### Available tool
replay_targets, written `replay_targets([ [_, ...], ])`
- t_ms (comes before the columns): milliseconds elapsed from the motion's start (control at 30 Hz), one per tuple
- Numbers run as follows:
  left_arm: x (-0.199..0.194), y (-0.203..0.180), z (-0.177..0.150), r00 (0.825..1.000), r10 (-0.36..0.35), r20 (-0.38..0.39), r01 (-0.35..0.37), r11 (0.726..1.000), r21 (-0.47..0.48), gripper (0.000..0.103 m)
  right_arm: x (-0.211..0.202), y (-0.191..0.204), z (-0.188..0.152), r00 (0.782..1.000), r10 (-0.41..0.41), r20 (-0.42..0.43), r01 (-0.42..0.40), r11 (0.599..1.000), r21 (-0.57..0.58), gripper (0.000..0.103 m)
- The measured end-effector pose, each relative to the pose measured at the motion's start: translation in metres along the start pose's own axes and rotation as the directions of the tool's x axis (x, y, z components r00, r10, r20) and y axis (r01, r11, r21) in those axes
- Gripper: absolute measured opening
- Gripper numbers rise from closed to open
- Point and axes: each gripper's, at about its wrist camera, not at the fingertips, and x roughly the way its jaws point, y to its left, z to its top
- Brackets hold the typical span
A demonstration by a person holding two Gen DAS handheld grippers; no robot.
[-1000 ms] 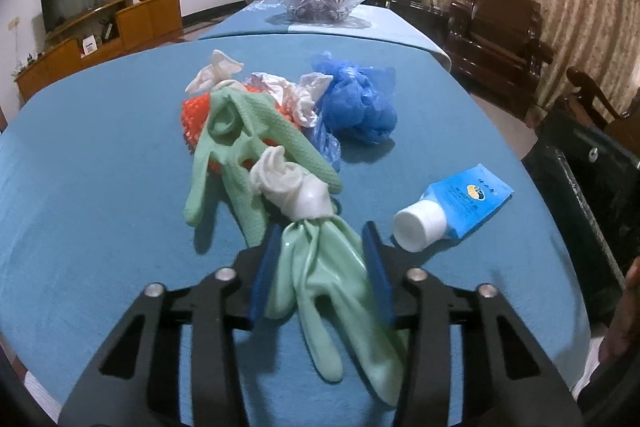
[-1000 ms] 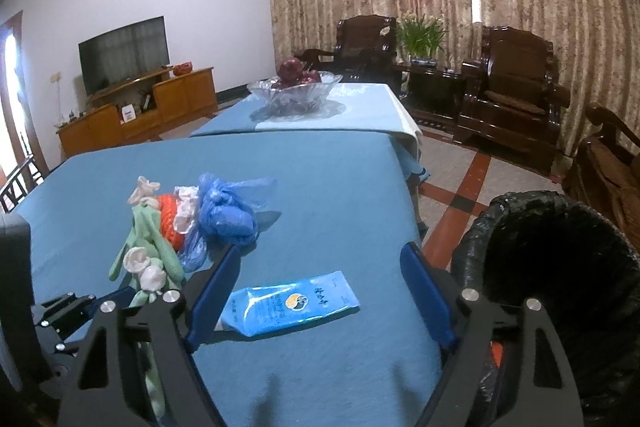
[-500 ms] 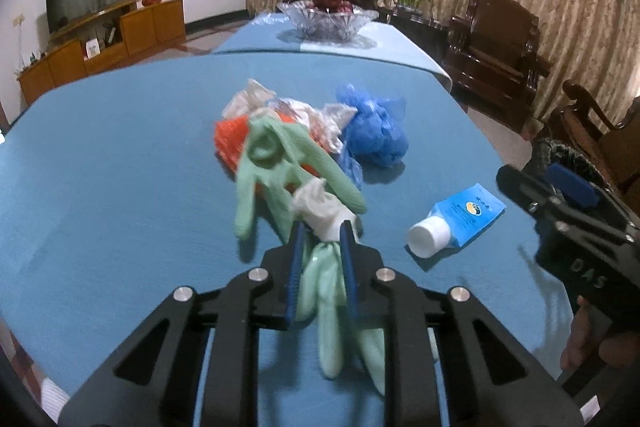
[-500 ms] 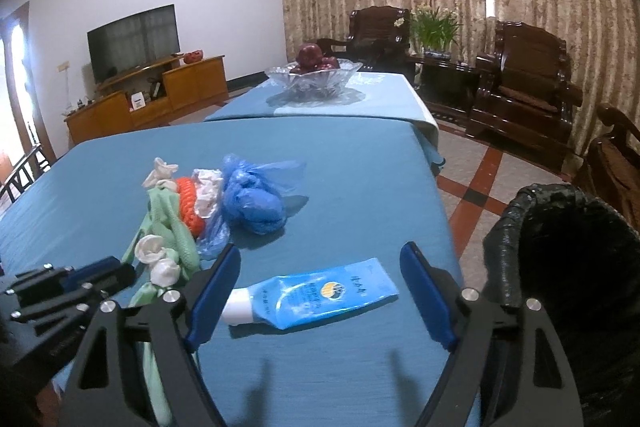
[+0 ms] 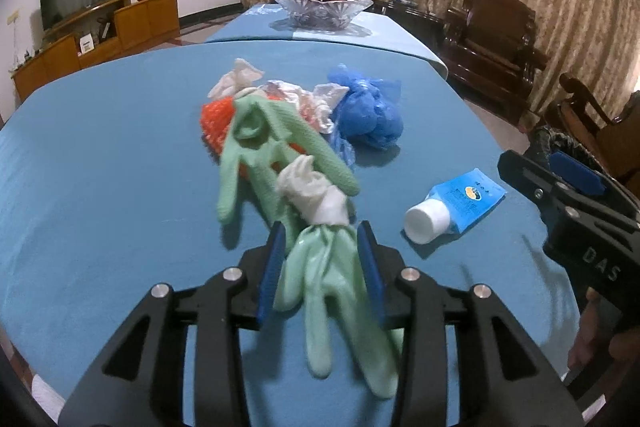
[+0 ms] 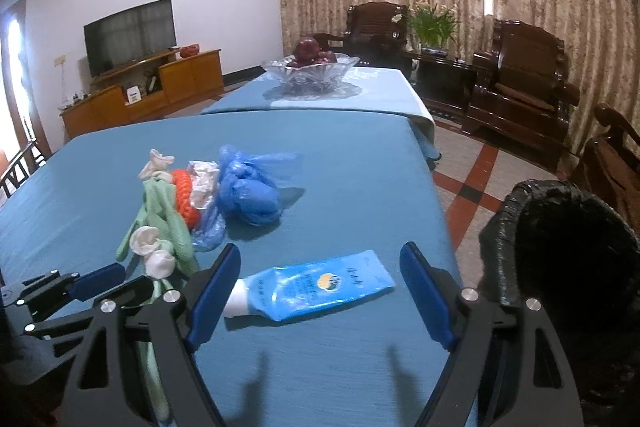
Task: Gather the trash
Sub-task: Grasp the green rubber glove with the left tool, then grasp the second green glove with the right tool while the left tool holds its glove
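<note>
Green rubber glove [image 5: 332,267] lies on the table [image 5: 100,187] between the left hand-held gripper [image 5: 322,267], whose jaws have just reopened, releasing their pinch, so it needs regrasping. Right hand-held gripper [image 6: 320,291] gapes wide around the blue tube [image 6: 316,285].

Left gripper [image 5: 322,259] pitched down toward the table, jaws just reopened to a moderate gap, with the pale green glove [image 5: 332,275] lying between the blue pads [image 5: 272,267] (pads not visibly pressing on it). Right gripper [image 6: 320,291] also angled down, jaws spread wide, nothing held. In the left wrist view the right gripper's black body shows at the right edge, with the person's fingers [image 5: 588,339] wrapped on its handle.
</note>
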Motion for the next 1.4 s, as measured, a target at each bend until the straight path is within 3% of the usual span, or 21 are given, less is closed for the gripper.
replay_targets([
  [367, 0.030, -0.013, 0.005, 0.998, 0.058, -0.016, -0.058, 0.998, 0.034, 0.036, 0.002, -0.009, -0.002, 1.000, -0.008, -0.006, 0.008, 1.000, 0.014, 0.080],
  [433, 0.029, -0.009, 0.005, 0.998, 0.057, -0.012, -0.057, 0.998, 0.022, 0.027, 0.002, -0.010, -0.003, 1.000, -0.010, -0.008, 0.010, 1.000, 0.018, 0.080],
  [533, 0.020, -0.001, 0.006, 0.999, 0.039, -0.005, -0.039, 0.999, -0.023, 0.022, 0.002, -0.010, -0.003, 1.000, -0.006, -0.007, 0.007, 1.000, 0.024, 0.080],
  [800, -0.029, 0.013, 0.013, 0.997, 0.030, 0.065, -0.028, 0.999, -0.028, 0.021, 0.002, 0.004, 0.002, 1.000, 0.028, 0.006, -0.028, 1.000, 0.007, 0.080],
  [1133, -0.031, 0.075, 0.021, 0.987, 0.151, 0.062, -0.145, 0.985, -0.094, 0.021, 0.015, 0.051, 0.019, 0.992, 0.117, 0.037, -0.116, 0.992, -0.040, 0.079],
  [1400, -0.021, 0.116, 0.027, 0.980, 0.195, 0.051, -0.187, 0.974, -0.130, 0.021, 0.042, 0.097, 0.030, 0.984, 0.177, 0.031, -0.175, 0.982, -0.069, 0.075],
])
